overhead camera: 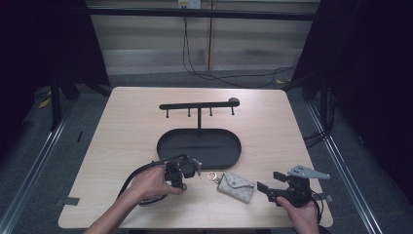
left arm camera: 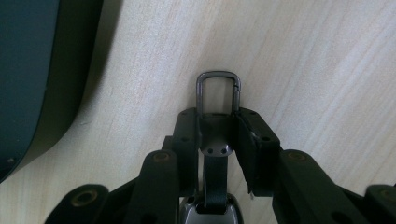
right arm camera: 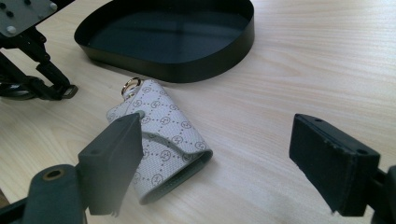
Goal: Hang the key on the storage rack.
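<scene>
The left tool (left arm camera: 218, 126) has its jaws closed on a dark metal clasp (left arm camera: 218, 93), a rounded rectangular loop jutting past the pads over the pale wooden table (left arm camera: 327, 70), just beside the black oval tray (left arm camera: 28, 70); the right tool (right arm camera: 233, 163) stands wide, near a small grey monogrammed pouch (right arm camera: 161, 140) with a gold ring (right arm camera: 131, 85).

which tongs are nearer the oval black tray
Left. The left tongs sit just below the near rim of the tray, shut on a dark metal clasp. The right tongs lie farther off toward the table's right near corner, beyond the patterned pouch.
</scene>
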